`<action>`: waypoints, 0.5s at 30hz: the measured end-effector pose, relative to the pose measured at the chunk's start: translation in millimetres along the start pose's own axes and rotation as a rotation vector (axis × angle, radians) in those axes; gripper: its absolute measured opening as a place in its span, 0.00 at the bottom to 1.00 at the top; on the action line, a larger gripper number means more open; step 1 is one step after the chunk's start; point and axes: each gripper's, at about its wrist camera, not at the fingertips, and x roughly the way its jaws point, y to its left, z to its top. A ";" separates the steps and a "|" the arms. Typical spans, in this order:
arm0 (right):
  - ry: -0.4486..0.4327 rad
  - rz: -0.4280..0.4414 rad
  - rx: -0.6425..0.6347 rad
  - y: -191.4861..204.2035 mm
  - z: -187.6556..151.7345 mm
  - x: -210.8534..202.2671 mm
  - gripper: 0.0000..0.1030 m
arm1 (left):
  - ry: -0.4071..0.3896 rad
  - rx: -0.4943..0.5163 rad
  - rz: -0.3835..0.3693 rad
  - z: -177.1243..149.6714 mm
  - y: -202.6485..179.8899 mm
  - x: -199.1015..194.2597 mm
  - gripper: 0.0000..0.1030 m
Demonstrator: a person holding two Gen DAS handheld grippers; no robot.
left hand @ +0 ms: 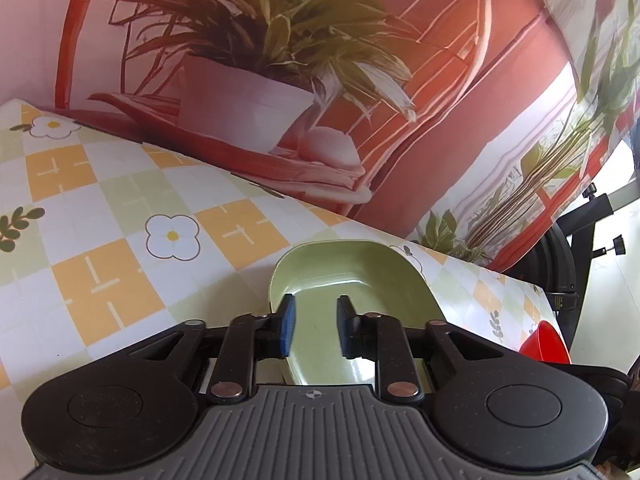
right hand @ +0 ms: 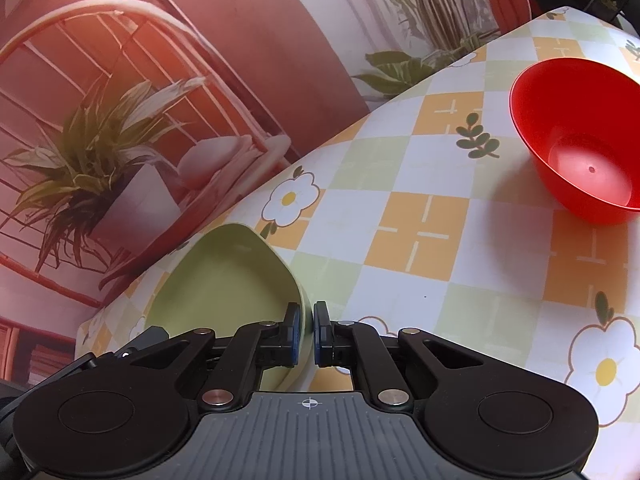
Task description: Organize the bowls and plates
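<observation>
Green dish (right hand: 224,280) sits on checked tabletop (right hand: 420,220) by backdrop; right gripper (right hand: 307,334) fingers pinch its rim, left gripper (left hand: 313,326) fingers part-open over it w/ nothing held; red bowl (right hand: 580,140) well apart

Two low, close wrist views across the table (left hand: 120,216), sharing the green dish (left hand: 352,264).

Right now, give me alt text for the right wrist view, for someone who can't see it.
The right gripper pinches the rim of a pale green dish on a checked, flower-print tablecloth. A round red plastic bowl sits empty, apart, at upper right, before a potted-plant backdrop.
</observation>
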 end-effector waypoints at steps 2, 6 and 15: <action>0.007 0.012 0.004 0.6 -0.4 -3.1 0.06 | -0.001 0.004 -0.008 0.7 -1.7 -4.4 0.08; 0.006 0.043 0.002 6.4 -1.5 -16.3 0.08 | -0.019 0.034 -0.031 3.1 -12.4 -21.5 0.08; 0.009 0.018 -0.044 10.5 -12.8 -32.6 0.07 | -0.039 0.062 0.038 5.1 -14.5 -49.0 0.16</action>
